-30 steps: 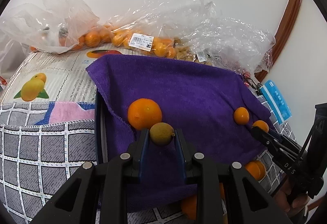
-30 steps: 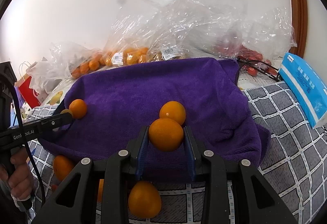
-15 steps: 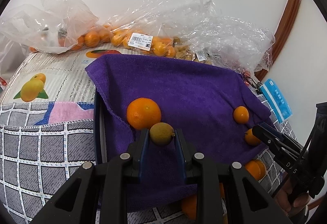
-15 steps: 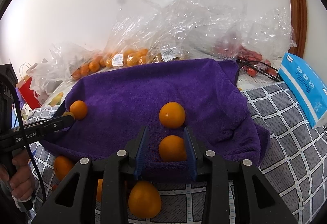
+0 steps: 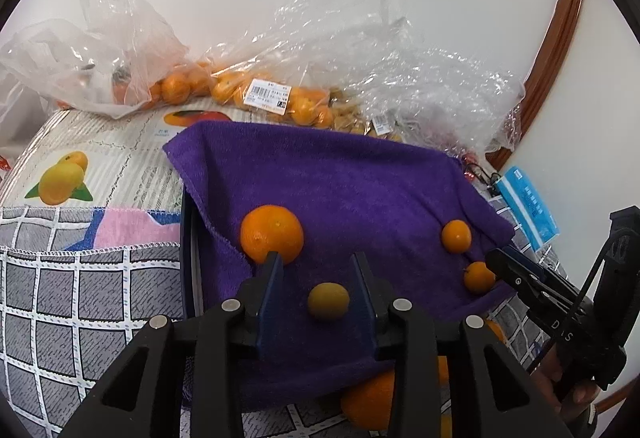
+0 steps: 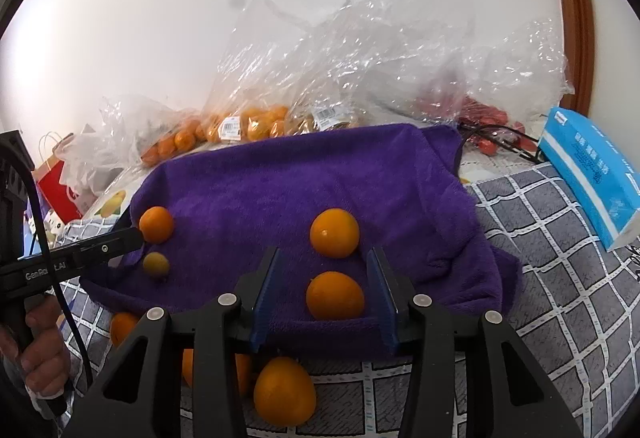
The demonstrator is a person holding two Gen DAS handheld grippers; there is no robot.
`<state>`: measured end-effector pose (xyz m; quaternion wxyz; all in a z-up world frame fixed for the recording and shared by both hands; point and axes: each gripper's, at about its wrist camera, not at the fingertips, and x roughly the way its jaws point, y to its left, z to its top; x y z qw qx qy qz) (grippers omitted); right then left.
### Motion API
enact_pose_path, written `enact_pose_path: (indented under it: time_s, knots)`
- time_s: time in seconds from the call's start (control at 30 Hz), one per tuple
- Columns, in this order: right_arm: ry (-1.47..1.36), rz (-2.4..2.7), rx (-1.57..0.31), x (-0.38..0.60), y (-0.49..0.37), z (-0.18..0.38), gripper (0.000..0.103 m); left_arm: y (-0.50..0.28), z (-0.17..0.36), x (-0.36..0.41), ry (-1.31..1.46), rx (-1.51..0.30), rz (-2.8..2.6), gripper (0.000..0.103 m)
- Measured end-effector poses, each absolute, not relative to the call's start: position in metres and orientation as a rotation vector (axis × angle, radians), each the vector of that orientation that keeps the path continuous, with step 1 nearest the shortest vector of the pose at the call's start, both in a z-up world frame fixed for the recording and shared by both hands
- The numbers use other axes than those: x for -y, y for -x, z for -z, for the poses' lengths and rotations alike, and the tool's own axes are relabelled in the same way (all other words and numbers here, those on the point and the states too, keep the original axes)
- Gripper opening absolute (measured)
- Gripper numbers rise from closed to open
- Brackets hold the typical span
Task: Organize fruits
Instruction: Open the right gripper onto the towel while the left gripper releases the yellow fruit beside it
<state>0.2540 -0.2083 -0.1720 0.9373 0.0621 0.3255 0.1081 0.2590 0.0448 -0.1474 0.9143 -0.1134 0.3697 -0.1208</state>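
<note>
A: Covering most of the middle is the purple towel (image 5: pixel 340 190), spread over a dark tray whose edge (image 5: pixel 186 238) shows at its left side, all on a grey checked cloth (image 5: pixel 60 298).

B: And behind it?

A: Clear plastic bags (image 6: pixel 360 58) against the wall, one with small oranges (image 5: pixel 176 90) inside, and a blue tissue pack (image 6: pixel 588 174) off to the right.

B: Where are the grippers?

A: The left gripper (image 5: pixel 316 278) hangs over the towel's near left part, its jaws opening. A small greenish-yellow fruit (image 5: pixel 328 300) lies on the towel between them, with a gap on each side. The right gripper (image 6: pixel 324 274) is over the near middle, jaws also opening, and an orange (image 6: pixel 335 296) sits on the towel between its fingers (image 6: pixel 266 286) without touching either.

B: Other fruit on the towel?

A: A larger orange (image 5: pixel 272 234) just beyond the left gripper's left finger, and another orange (image 6: pixel 334 233) just past the right gripper's tips.

B: Anything off the towel?

A: Several oranges lie on the checked cloth by the near edge; one (image 6: pixel 284 392) shows beneath the right gripper.
</note>
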Motion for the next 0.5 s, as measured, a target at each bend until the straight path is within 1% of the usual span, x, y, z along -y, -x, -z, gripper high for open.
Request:
enact_pose_path:
  time_s: [0.5]
  knots:
    - [-0.101,-0.165,-0.626,0.208,-0.246,0.166,0.044,-0.248,0.136,-0.046,0.219,-0.694,0.212,0.034]
